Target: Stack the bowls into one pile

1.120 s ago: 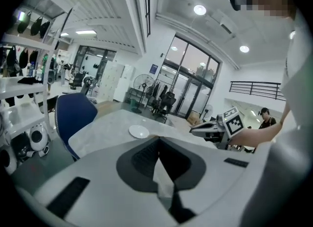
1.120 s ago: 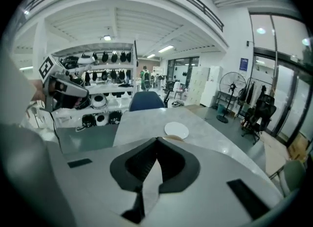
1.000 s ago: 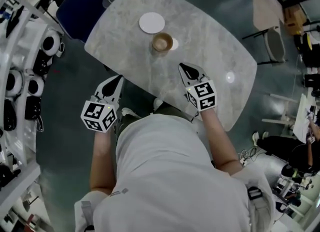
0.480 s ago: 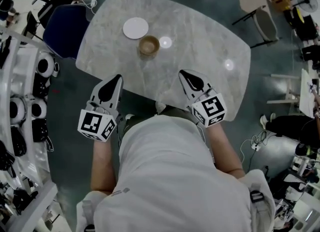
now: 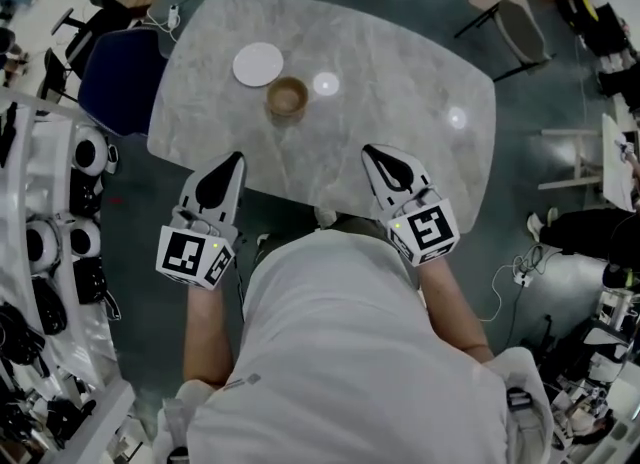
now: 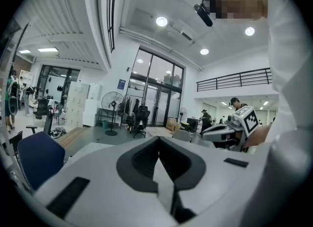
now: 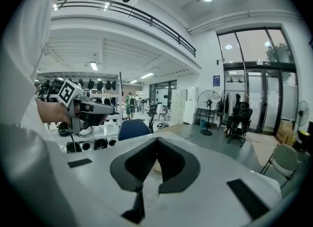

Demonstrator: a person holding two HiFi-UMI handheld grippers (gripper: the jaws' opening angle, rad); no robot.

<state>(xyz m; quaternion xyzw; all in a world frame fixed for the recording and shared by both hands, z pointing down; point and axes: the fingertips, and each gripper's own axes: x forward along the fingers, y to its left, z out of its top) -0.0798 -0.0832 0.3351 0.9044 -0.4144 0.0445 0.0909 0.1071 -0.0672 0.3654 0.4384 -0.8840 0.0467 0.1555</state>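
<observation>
Two bowls rest on the grey marble table point(image 5: 400, 62). A white one point(image 5: 258, 64) lies at the far left and a brown one point(image 5: 287, 97) stands just beside it; they are apart, not stacked. My left gripper point(image 5: 233, 159) hovers over the table's near edge, jaws together, with nothing in them. My right gripper point(image 5: 372, 151) hangs over the near edge further right, shut and empty too. Both are well short of the bowls. In the right gripper view a sliver of the brown bowl point(image 7: 156, 166) shows past the closed jaws.
A dark blue chair point(image 5: 115, 77) stands at the table's far left corner. White shelving with round equipment point(image 5: 60, 242) lines the left side. Chairs and a table point(image 5: 520, 12) stand beyond the far right. Two ceiling-light reflections point(image 5: 325, 83) glint on the tabletop.
Both grippers have risen toward the camera and still sit at the table's near edge. The head view has shifted, so the bowls now lie further left. Neither bowl has moved on the table.
</observation>
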